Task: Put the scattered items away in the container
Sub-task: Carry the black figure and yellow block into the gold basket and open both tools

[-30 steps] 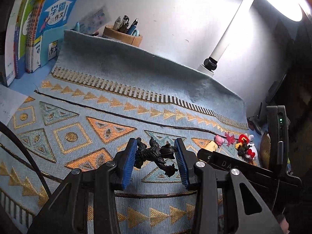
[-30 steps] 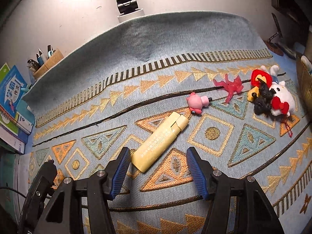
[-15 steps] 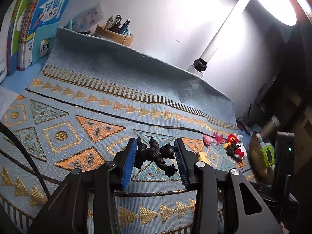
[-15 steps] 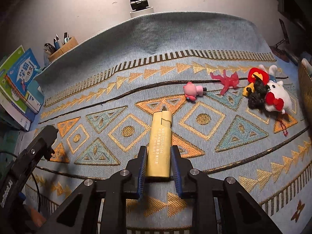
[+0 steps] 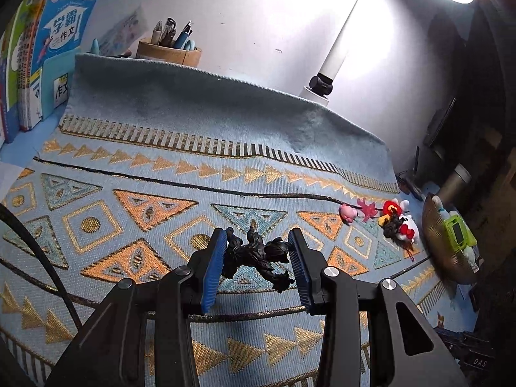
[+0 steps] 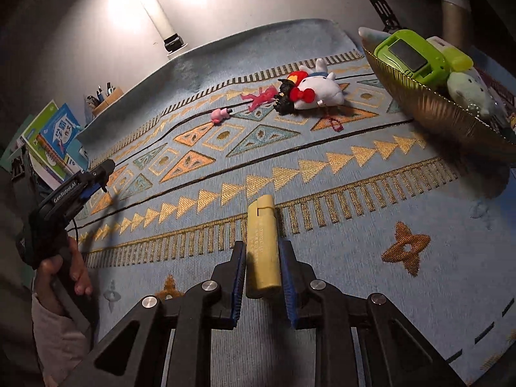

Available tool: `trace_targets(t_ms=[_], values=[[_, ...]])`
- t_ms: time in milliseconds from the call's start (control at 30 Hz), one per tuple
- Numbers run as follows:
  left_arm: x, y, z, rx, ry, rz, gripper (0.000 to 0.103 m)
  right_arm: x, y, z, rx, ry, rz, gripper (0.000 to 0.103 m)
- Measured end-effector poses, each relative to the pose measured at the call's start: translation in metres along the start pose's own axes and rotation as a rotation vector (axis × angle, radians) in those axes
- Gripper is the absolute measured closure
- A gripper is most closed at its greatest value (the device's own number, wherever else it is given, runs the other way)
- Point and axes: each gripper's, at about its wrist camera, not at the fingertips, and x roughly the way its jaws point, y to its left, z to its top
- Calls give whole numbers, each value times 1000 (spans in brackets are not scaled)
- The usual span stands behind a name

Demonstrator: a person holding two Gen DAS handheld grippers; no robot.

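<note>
My left gripper (image 5: 258, 236) is shut on a black spiky figurine (image 5: 258, 253), held just above the patterned blue rug (image 5: 135, 167). My right gripper (image 6: 262, 245) is shut on a yellow oblong case (image 6: 261, 219), its blue pads pressing both long sides, over the rug's near border. The gold bowl (image 6: 435, 113) stands at the upper right of the right wrist view and holds a green device (image 6: 409, 54) and soft toys. On the rug left of the bowl lie a white plush with a red bow (image 6: 319, 90), a black toy (image 6: 283, 101), a red figure (image 6: 259, 96) and a pink figure (image 6: 220, 115).
A lamp post (image 5: 338, 42) rises at the rug's back edge. A pen holder (image 5: 169, 51) and upright books (image 5: 48, 48) stand at the back left. A hand (image 6: 64, 274) holds the left gripper's handle at the left of the right wrist view. A metal flask (image 6: 454, 13) stands behind the bowl.
My right gripper closed on the yellow case, lifted it and carried it towards the bowl side and the rug's near border. The left gripper kept its hold on the black figurine and barely shifted.
</note>
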Motion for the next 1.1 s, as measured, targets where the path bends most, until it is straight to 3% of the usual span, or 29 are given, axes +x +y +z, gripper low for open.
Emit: trace_targets(t_ms=[133,267,433,500,633,767,933,1100], values=[[-3,1,0,1,-12,-4,66,3,-8,-8,-9,8,31,66],[2,5,0,-17,7,-1,66,12,2,-9,-72,9,-12,66],[3,-2,-2,11,14,1,66,21,23,-15,-203,-44,-142,66],[3,-4,-3,22,14,1,66,23,33,-18,-257,-62,-181,79],[2,-7,-4,30,15,-3,66,20,38,-20,-273,-36,-117,80],[-1,-19,-5,36,26,-33,66,-6,15,-16,-155,-43,93,80],[-20,-78,-5,111,18,-125,66,-68,-27,0,-53,-183,99,80],[-29,-165,9,211,7,-282,66,-125,-95,14,120,-323,88,80]])
